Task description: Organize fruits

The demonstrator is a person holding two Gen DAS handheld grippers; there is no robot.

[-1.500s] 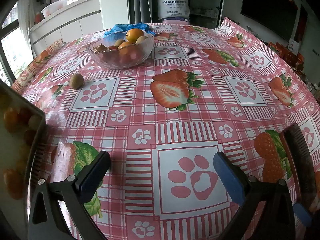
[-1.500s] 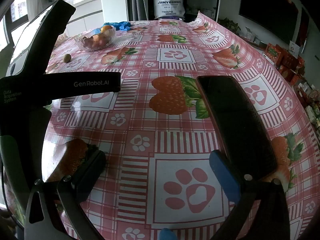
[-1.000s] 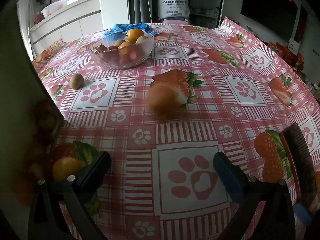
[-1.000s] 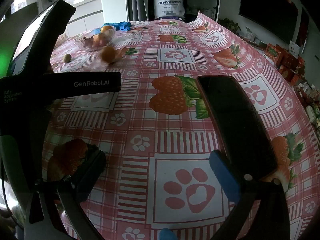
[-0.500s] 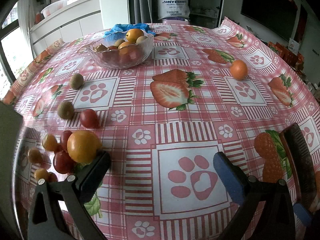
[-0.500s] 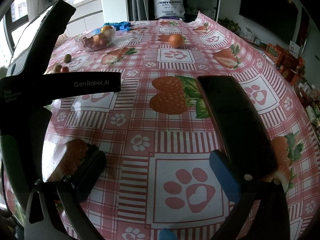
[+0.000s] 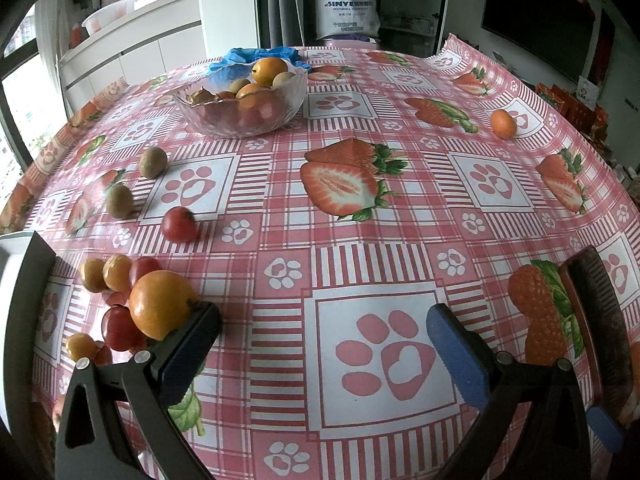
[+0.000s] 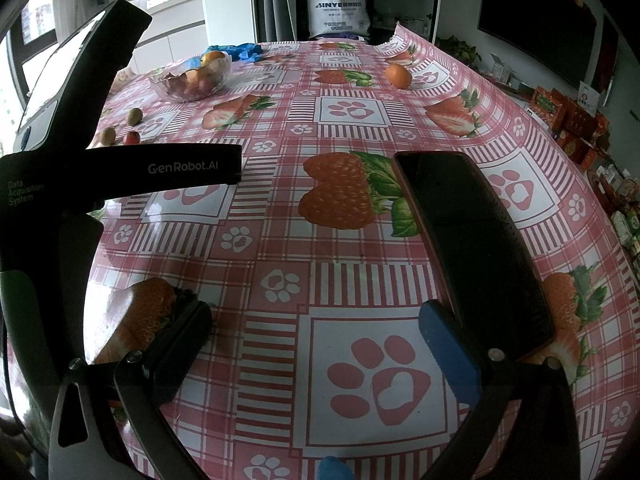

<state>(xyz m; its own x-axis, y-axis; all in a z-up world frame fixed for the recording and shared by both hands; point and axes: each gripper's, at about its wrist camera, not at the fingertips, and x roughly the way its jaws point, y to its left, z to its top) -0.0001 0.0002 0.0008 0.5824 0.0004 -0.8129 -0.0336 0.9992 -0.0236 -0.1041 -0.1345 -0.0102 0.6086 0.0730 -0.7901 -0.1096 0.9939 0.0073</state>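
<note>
Fruits lie loose across the table (image 7: 400, 240): a big orange (image 7: 160, 304) touching small tomatoes (image 7: 120, 326) and yellow ones beside the left claw (image 7: 322, 334), two kiwis (image 7: 152, 162) and a red tomato (image 7: 180, 224) farther out, a lone orange (image 7: 503, 123) far right. More fill the glass bowl (image 7: 240, 110). Both the left claw and the right claw (image 8: 314, 336) gape wide, holding nothing. A dark phone (image 8: 472, 248) lies flat just beside the right claw.

A red fruit (image 7: 119, 327) at the lower left of the left wrist view sat partly behind the big orange (image 7: 160, 304). The phone (image 7: 600, 320) was cut off by the right edge there. In the right wrist view, the left gripper's body hid the pile (only table showed around it).
</note>
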